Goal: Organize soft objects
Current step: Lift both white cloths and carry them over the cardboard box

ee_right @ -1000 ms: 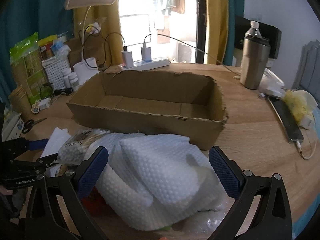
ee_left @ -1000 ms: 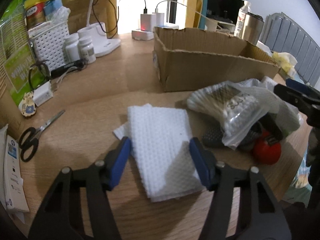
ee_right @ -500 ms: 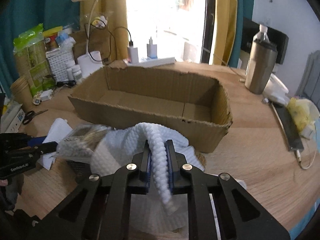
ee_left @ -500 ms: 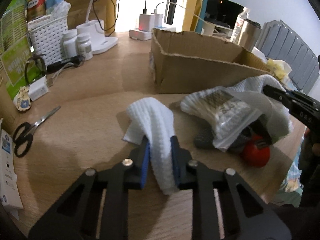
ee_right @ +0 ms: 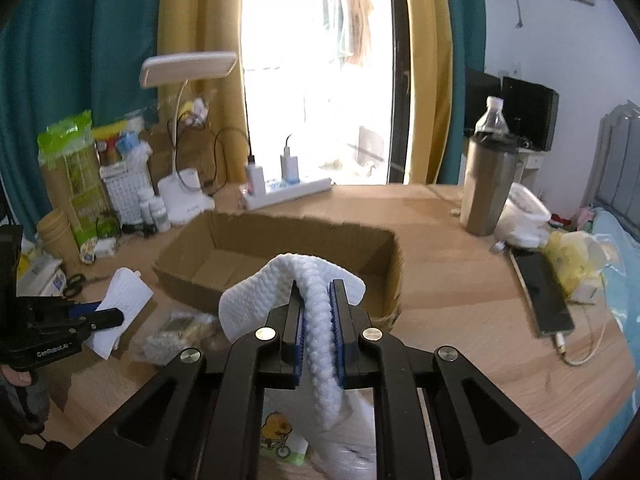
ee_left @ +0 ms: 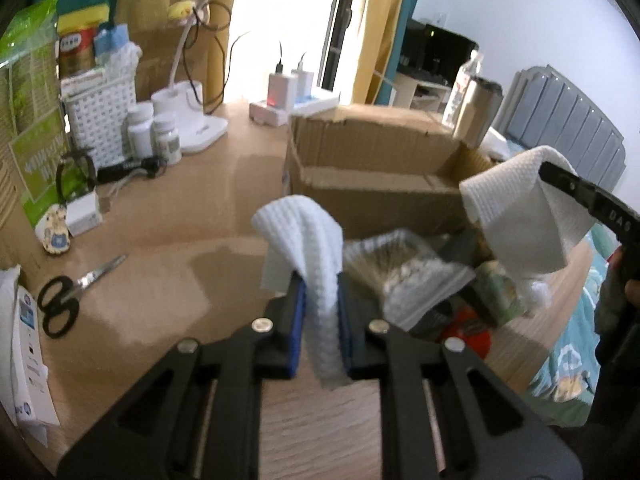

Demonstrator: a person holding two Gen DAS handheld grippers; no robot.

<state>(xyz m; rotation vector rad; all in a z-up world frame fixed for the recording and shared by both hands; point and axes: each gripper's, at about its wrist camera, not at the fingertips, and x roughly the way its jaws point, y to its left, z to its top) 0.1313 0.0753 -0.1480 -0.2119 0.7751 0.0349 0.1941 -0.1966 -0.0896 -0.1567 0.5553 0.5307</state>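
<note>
My left gripper (ee_left: 320, 300) is shut on a white waffle-textured cloth (ee_left: 308, 232), which hangs off the table between the blue pads. My right gripper (ee_right: 318, 304) is shut on a second white textured cloth (ee_right: 280, 284), lifted and draped over the fingers. In the left wrist view that second cloth (ee_left: 516, 216) hangs at the right from the other black gripper. In the right wrist view the left gripper's cloth (ee_right: 120, 304) shows at the left. An open cardboard box (ee_right: 280, 252) stands just beyond both cloths, with nothing inside it.
A pile by the box holds a clear plastic bag (ee_left: 404, 276) and a red item (ee_left: 468, 332). Scissors (ee_left: 68, 296), bottles (ee_left: 154, 136) and a white basket (ee_left: 100, 116) sit at the left. A steel tumbler (ee_right: 488, 188), phone (ee_right: 544, 296) and power strip (ee_right: 288, 194) lie further off.
Both grippers went from open around flat-lying cloths to shut on them. Each cloth has since been lifted off the table and now hangs bunched from the pads.
</note>
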